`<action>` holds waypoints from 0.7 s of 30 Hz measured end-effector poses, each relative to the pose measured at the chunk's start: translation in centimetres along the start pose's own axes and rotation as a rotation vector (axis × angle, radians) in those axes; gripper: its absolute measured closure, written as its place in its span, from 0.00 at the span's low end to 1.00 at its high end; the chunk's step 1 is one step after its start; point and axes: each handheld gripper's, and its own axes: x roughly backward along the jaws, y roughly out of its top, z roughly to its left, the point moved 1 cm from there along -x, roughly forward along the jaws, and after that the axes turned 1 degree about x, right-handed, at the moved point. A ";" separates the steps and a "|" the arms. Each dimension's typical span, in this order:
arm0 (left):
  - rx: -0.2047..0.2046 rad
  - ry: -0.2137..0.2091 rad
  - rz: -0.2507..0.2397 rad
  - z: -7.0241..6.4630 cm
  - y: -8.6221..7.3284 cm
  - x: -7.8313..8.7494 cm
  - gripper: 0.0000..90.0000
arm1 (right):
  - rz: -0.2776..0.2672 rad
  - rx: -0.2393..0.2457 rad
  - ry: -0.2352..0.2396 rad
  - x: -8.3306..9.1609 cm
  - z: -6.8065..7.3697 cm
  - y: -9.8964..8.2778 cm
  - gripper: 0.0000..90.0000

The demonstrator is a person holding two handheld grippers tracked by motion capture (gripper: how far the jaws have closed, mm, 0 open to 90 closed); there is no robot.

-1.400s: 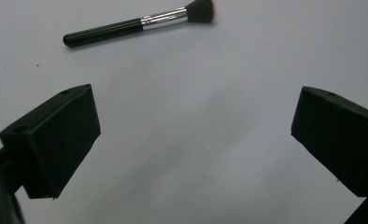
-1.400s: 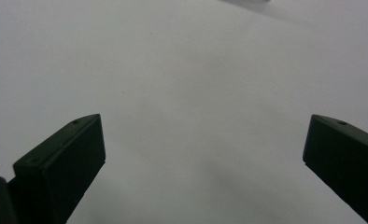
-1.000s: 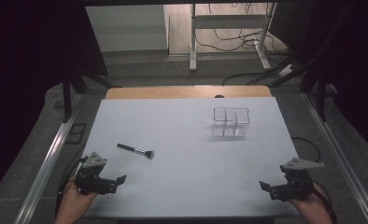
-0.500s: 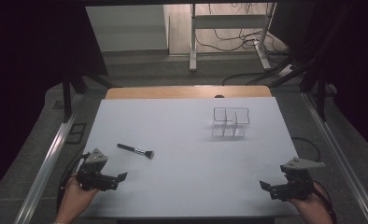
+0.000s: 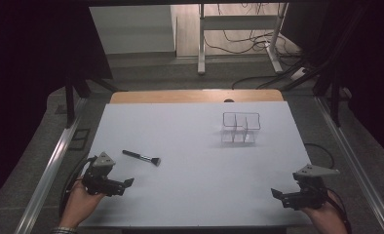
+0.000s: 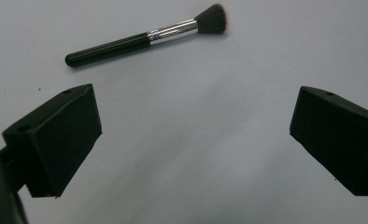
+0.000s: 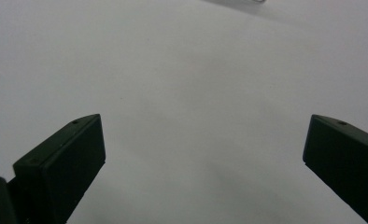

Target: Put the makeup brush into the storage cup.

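Observation:
A black makeup brush [image 5: 141, 157] with a silver ferrule lies flat on the white table [image 5: 190, 146], left of centre. In the left gripper view the brush [image 6: 145, 36] lies ahead of the jaws, bristles to the right. My left gripper [image 5: 124, 185] sits at the table's front left, just short of the brush, jaws wide apart [image 6: 196, 140] with nothing between them. My right gripper [image 5: 277, 195] rests at the front right, open too [image 7: 205, 163], over bare table. A clear, dark-rimmed compartment organiser [image 5: 240, 127] stands at the back right.
A wooden strip [image 5: 195, 96] runs along the table's far edge. Metal rails [image 5: 48, 170] flank both sides. Cables trail from each gripper. Beyond the table are a desk frame [image 5: 239, 34] and loose floor cables.
My left gripper has crept slightly forward and up the table toward the brush. The right gripper, the brush and the organiser have stayed put.

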 end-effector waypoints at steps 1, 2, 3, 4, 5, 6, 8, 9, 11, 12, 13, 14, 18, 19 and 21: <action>0.000 -0.001 0.002 0.0 0.0 0.0 0.03 | 0.000 0.000 0.000 0.0 0.0 0.0 0.00; 0.000 -0.001 0.006 0.1 0.1 -0.1 0.03 | 0.002 0.000 0.000 0.0 0.0 0.0 0.00; -0.003 -0.002 0.009 0.1 0.1 -0.2 0.03 | 0.004 -0.001 0.002 0.0 0.0 0.0 0.00; -0.002 -0.005 0.013 0.2 0.2 -0.2 0.03 | 0.003 -0.002 0.001 0.0 0.0 0.0 0.00; -0.001 -0.011 0.015 0.2 0.2 -0.3 0.03 | 0.002 0.003 -0.002 0.0 0.0 0.0 0.00; -0.006 -0.012 0.018 0.3 0.3 -0.4 0.03 | 0.000 0.004 -0.004 0.0 0.1 0.0 0.00; -0.009 -0.009 0.023 0.4 0.4 -0.5 0.03 | -0.005 0.005 -0.005 0.0 0.1 0.1 0.00; -0.010 -0.008 0.023 0.4 0.5 -0.5 0.03 | -0.004 0.005 -0.006 0.0 0.1 0.1 0.00; -0.014 -0.007 0.027 0.5 0.6 -0.5 0.03 | -0.003 0.009 -0.008 0.0 0.2 0.1 0.00; -0.014 -0.005 0.027 0.6 0.7 -0.6 0.02 | -0.002 0.011 -0.008 0.0 0.2 0.1 0.00; -0.015 -0.005 0.028 0.6 0.7 -0.6 0.02 | 0.001 0.013 -0.009 0.0 0.2 0.1 0.00; -0.015 -0.005 0.027 0.7 0.8 -0.6 0.02 | 0.003 0.014 -0.010 -0.1 0.2 0.1 0.00; -0.018 0.000 0.029 1.0 1.0 -0.6 0.02 | 0.005 0.016 -0.012 -0.1 0.2 0.1 0.00; -0.019 0.001 0.029 1.0 1.1 -0.6 0.02 | 0.006 0.016 -0.013 -0.1 0.2 0.1 0.00; -0.023 0.003 0.030 1.2 1.2 -0.7 0.02 | 0.008 0.016 -0.014 -0.1 0.2 0.1 0.00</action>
